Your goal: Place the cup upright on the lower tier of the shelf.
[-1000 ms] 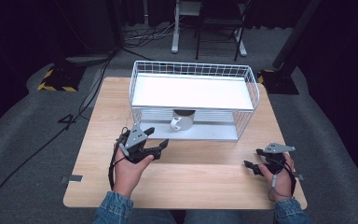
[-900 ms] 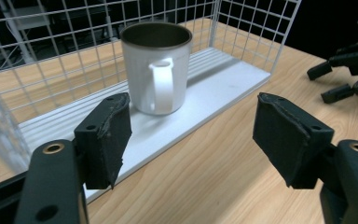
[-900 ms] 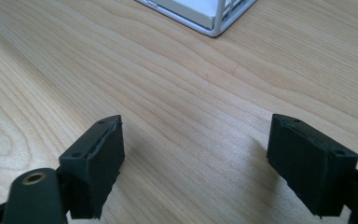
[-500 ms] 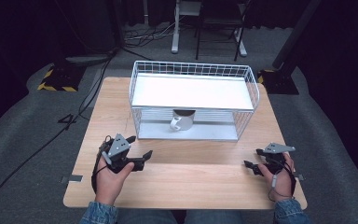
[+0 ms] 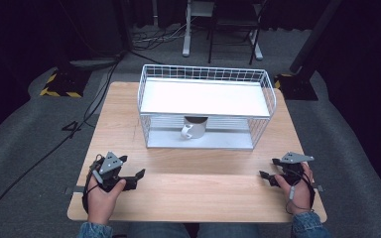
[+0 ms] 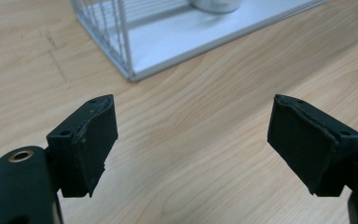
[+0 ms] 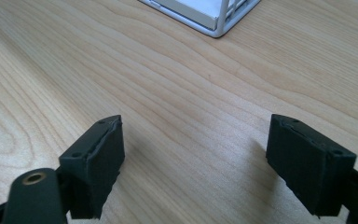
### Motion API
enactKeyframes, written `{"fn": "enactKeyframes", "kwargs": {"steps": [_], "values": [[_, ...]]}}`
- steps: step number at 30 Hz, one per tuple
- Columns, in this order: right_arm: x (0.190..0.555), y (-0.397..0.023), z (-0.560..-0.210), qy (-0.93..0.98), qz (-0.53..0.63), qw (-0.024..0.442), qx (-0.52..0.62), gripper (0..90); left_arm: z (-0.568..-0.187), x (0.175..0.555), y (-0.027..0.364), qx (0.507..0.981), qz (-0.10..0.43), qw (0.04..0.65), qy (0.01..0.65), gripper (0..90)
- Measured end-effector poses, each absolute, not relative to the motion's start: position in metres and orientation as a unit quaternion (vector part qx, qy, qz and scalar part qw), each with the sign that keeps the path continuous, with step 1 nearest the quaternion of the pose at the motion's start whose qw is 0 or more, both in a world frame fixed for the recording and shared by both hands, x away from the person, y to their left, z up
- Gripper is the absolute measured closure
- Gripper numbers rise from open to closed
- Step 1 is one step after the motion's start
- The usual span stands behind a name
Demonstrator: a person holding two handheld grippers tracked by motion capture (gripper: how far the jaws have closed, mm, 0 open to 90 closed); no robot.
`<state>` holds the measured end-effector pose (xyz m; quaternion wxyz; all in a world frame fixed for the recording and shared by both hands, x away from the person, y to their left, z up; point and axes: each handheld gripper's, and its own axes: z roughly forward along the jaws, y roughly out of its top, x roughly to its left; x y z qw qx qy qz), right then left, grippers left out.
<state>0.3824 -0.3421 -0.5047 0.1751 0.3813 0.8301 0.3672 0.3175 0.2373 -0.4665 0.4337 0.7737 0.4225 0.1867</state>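
On the lower shelf of the white wire rack [image 5: 206, 106], under its white top panel, a mug [image 5: 195, 127] stands upright with its handle facing the person. The rack sits mid-bench [image 5: 203, 173]. Well apart at the near edge, the left claw [image 5: 134, 177] and right claw [image 5: 267, 170] both rest released, gripping nothing, over bare wood.

Left gripper [image 5: 138, 174]: black body, grey three-cornered plate on top, black cable looping beside hand. Right gripper [image 5: 268, 169]: same black build, grey plate. Jaws: black rectangular pads, small screw holes; brass-ringed hole at left base. Denim cuffs [image 5: 93, 230], both wrists.
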Motion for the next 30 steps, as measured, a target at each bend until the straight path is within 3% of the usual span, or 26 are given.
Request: {"fn": "enactKeyframes", "kwargs": {"steps": [14,19,30], "values": [[0.382,-0.342,-0.505,0.830,0.367,0.175,0.381,19.5,-0.500,0.304,0.263,0.773,0.173,0.393,0.466,16.5],[0.382,-0.342,-0.505,0.830,0.368,0.175,0.381,19.5,-0.505,0.303,0.266,0.782,0.164,0.351,0.488,16.5],[0.382,-0.342,-0.505,0.831,0.368,0.175,0.380,19.5,-0.506,0.304,0.261,0.795,0.186,0.325,0.477,14.2]]}}
